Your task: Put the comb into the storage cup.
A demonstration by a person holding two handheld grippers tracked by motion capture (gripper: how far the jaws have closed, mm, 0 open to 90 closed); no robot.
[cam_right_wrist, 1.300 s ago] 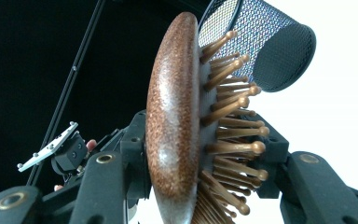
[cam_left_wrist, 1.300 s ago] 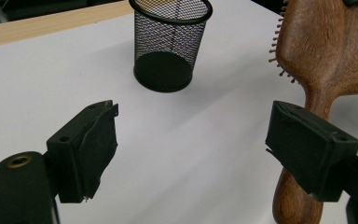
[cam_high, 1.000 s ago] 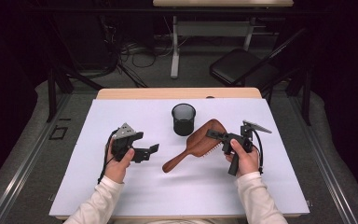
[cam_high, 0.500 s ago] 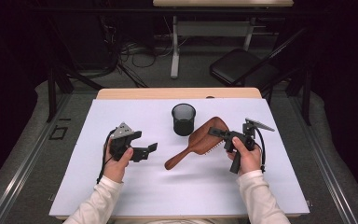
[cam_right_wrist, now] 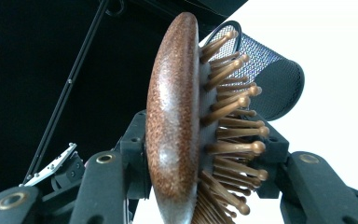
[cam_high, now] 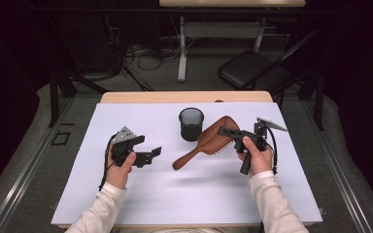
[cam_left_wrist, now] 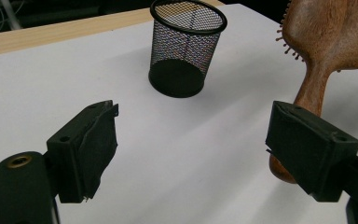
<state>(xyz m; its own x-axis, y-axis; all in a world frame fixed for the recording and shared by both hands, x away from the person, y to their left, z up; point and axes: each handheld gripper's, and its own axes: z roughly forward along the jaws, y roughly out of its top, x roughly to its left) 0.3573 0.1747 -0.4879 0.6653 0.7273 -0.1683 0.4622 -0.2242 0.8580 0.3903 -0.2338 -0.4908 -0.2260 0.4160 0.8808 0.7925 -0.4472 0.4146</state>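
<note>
Legible text, labels, brands, numbers, signs: none in any view. No printing or marking can be read on any surface shown.
</note>
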